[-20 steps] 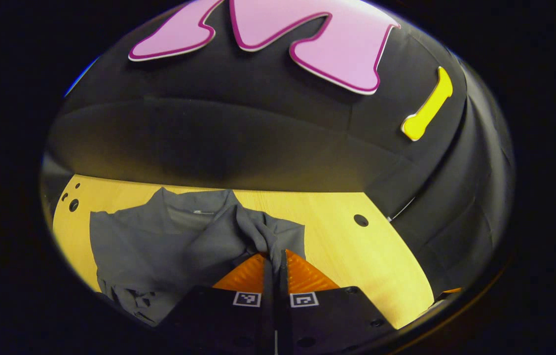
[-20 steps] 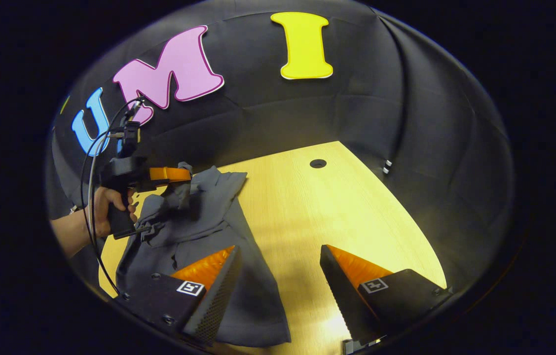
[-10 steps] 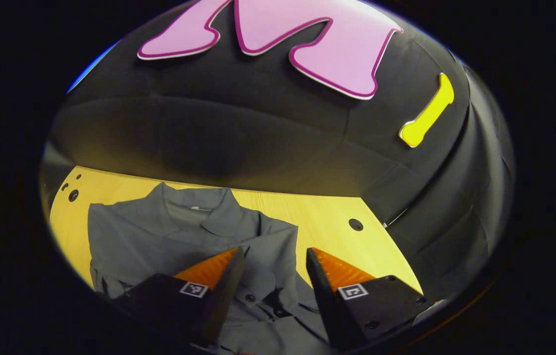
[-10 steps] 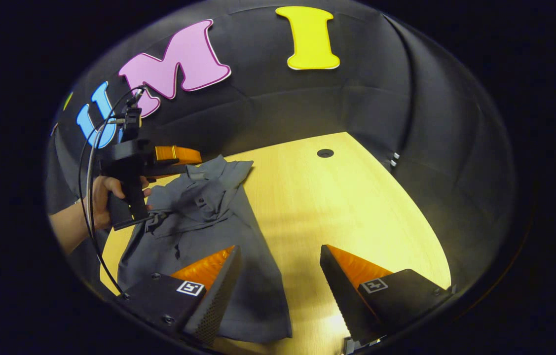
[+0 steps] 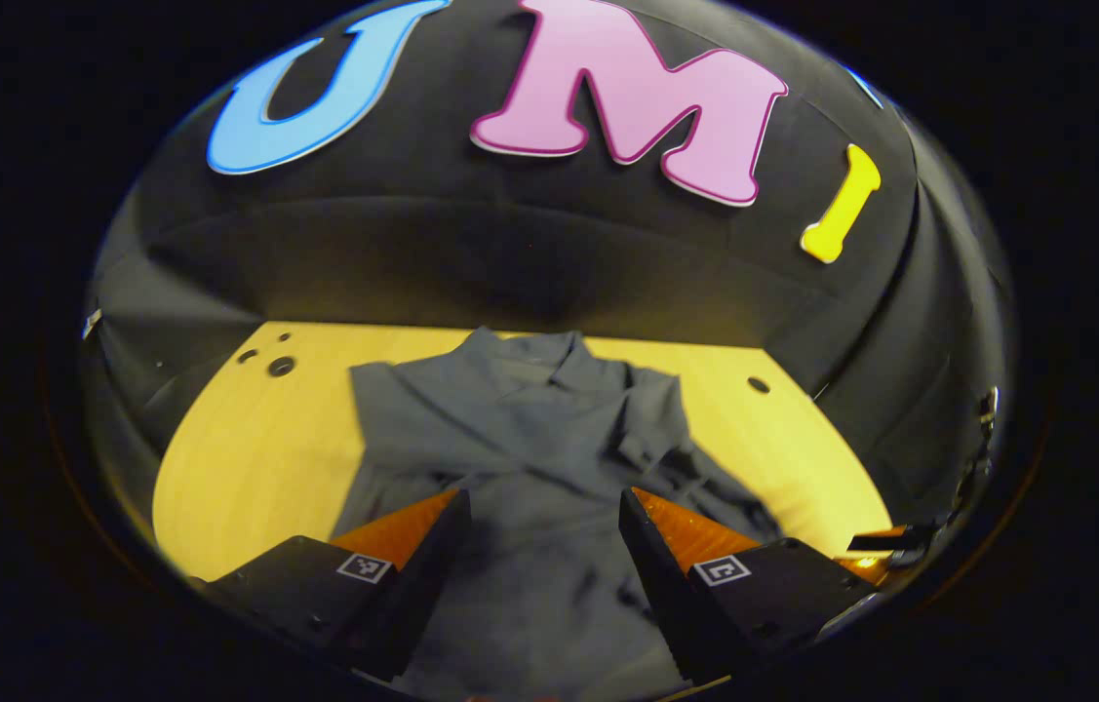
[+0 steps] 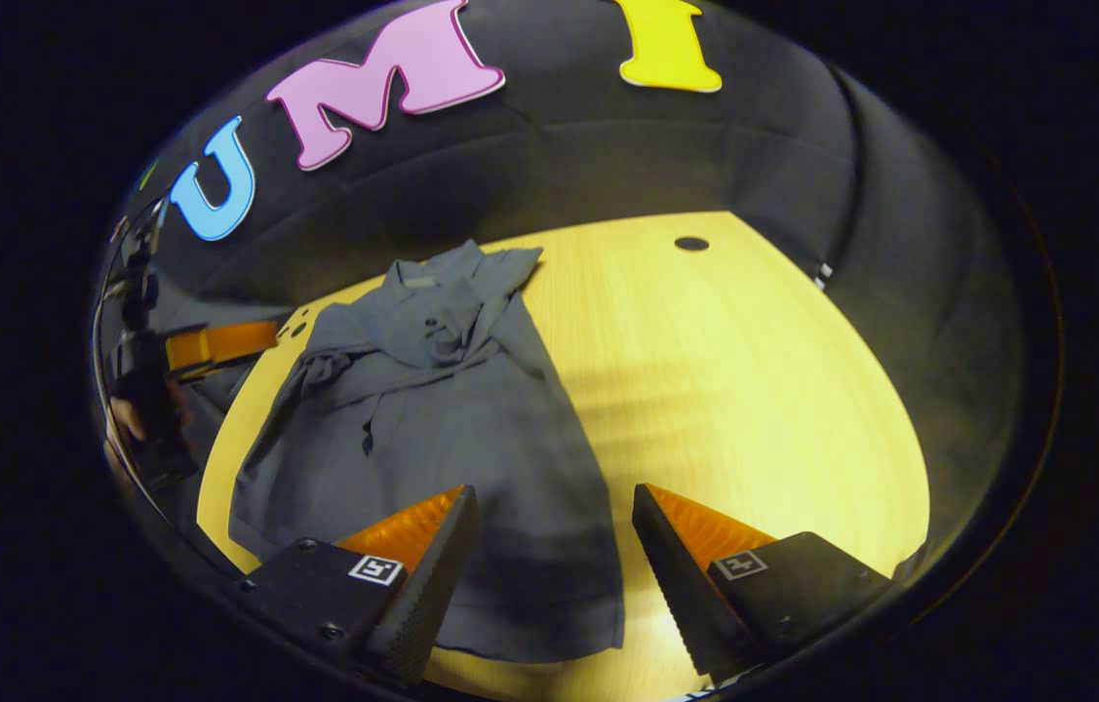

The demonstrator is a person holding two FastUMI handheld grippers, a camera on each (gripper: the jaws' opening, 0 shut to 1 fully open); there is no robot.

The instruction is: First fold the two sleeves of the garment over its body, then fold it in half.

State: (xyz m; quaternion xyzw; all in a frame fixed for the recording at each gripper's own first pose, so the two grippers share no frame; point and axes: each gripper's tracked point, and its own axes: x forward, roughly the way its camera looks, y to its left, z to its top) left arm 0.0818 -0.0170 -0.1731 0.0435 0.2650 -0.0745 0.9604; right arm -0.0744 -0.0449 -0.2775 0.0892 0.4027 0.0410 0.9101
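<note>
While sleeves lie folded: grey shirt (image 5: 529, 439) flat on wooden surface (image 6: 754, 390)
Left gripper (image 5: 539, 546): fingers apart, holding nothing
Right gripper (image 6: 554, 546): fingers apart, holding nothing

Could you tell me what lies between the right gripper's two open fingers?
In the right gripper view, the right gripper frames the grey shirt's hem corner and bare wooden table.

A pale wooden table (image 6: 754, 390) with round holes (image 6: 691, 243) near its edges.
</note>
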